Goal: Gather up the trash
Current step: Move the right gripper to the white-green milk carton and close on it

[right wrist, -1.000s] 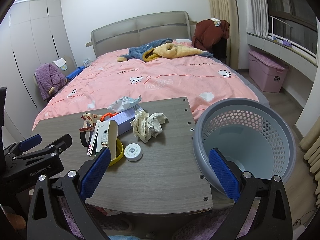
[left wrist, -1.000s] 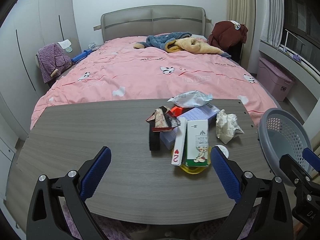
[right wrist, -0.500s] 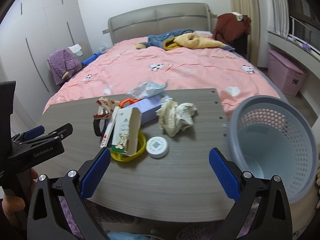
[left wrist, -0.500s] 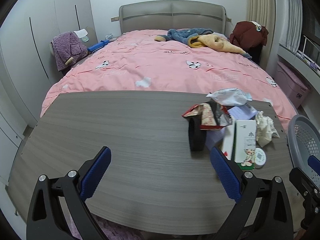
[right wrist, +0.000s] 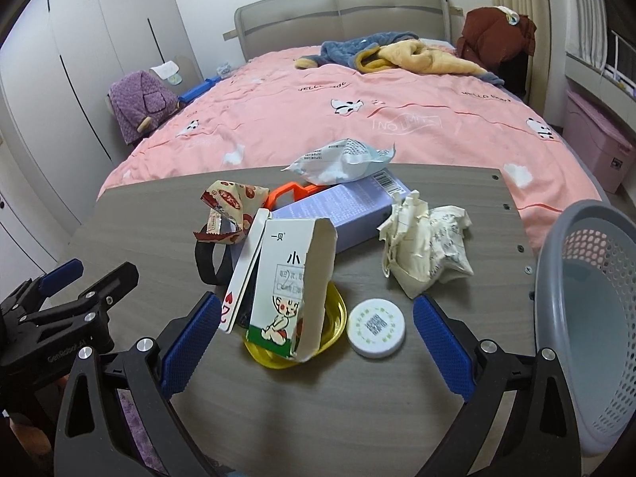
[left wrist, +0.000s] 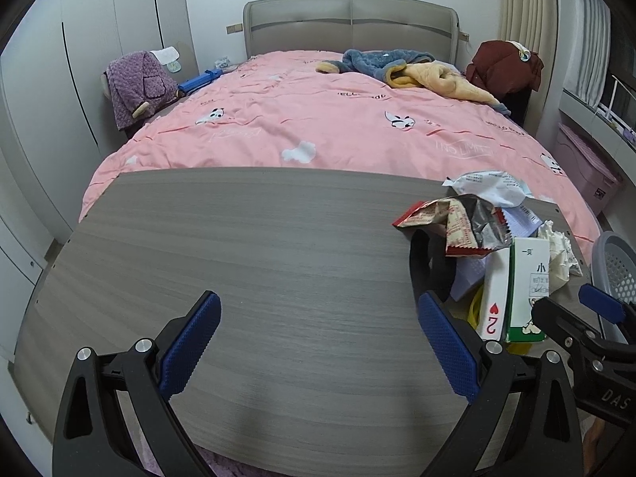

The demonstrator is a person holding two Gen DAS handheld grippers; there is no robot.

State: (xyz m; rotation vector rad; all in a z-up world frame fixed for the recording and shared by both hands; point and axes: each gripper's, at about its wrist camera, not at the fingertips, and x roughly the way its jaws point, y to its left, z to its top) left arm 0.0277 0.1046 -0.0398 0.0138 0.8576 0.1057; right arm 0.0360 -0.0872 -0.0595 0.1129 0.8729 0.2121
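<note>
1. The trash pile (right wrist: 310, 246) sits toward the right end of the table (left wrist: 246, 270), untouched: a torn white-and-green carton (right wrist: 290, 290) leaning on a yellow dish (right wrist: 334, 318), a playing card (right wrist: 238, 282) propped against it, a purple box (right wrist: 338, 210), a crumpled paper wad (right wrist: 425, 246), a red snack wrapper (right wrist: 230, 206), a pale foil packet (right wrist: 342, 159) and a round white lid (right wrist: 375, 328).
2. The gray basket (right wrist: 588, 318) stands just off the table's right edge, with nothing visible in it.
3. Over the last second the right gripper (right wrist: 314, 342) has swung from facing the basket to facing the pile; the carton and dish now lie between its fingers (right wrist: 187, 338), which are spread wide and hold nothing.
4. The left gripper (left wrist: 318, 346) has drifted the other way, from being centred on the pile to hanging over bare table near the front edge, with the pile off to its right. Its fingers (left wrist: 190, 342) are also wide apart and hold nothing.
5. My reading: the right gripper is lining up the first pick, likely the carton or the lid, for a short carry to the basket. Nothing is collected yet.
</note>
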